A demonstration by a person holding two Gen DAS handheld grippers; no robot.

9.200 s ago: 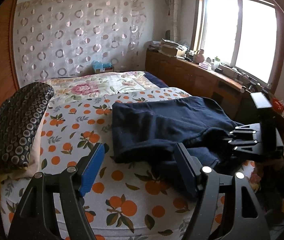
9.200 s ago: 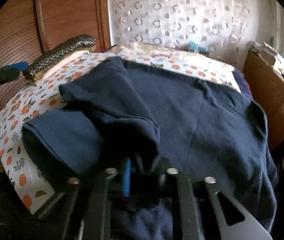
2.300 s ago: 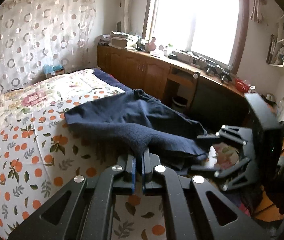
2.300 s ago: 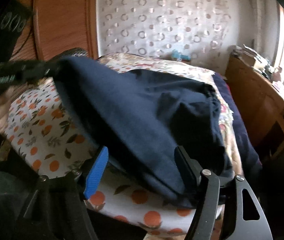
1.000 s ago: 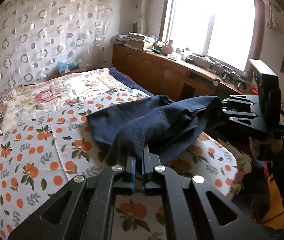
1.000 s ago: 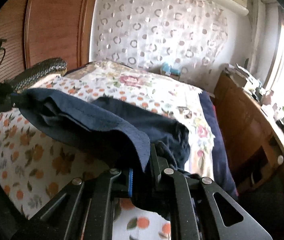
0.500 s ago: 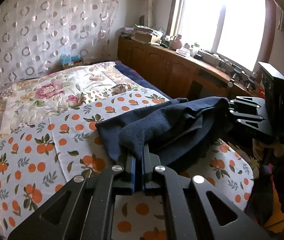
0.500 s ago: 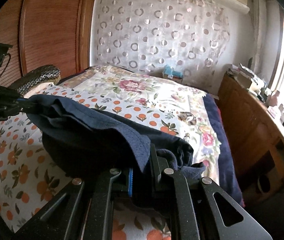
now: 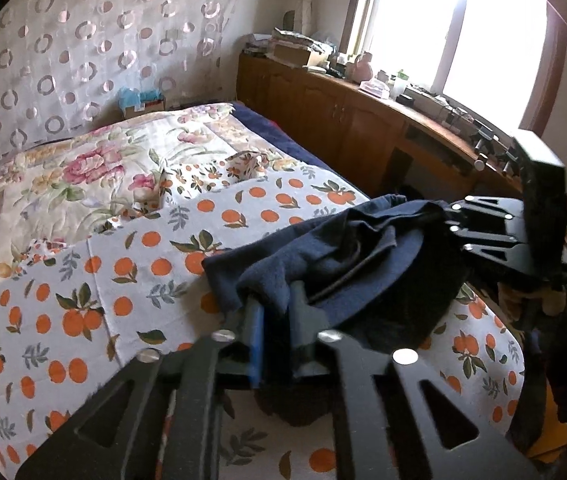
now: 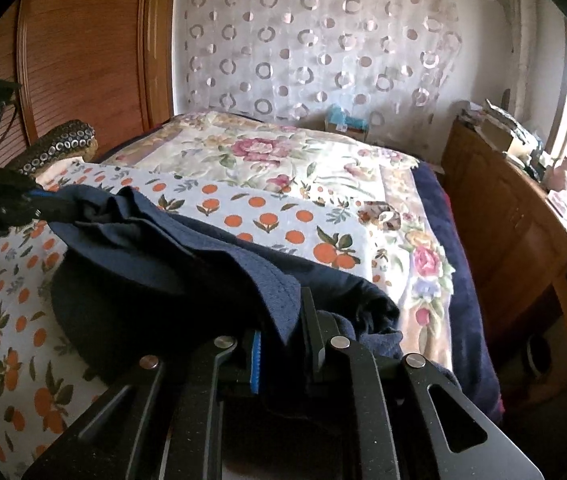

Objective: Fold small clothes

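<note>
Over the orange-print bedspread (image 9: 83, 312), the navy garment (image 9: 363, 264) hangs bunched between both grippers, the left gripper (image 9: 273, 320) just parting its fingers around one corner while the right gripper (image 10: 283, 344) pinches another, so laying the fold down flat seems next.

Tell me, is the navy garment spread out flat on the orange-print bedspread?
No, the navy garment is bunched in folds, strung between the left gripper and the right gripper above the orange-print bedspread.

Bunched navy garment (image 9: 347, 256) on bedspread (image 9: 83, 280)
</note>
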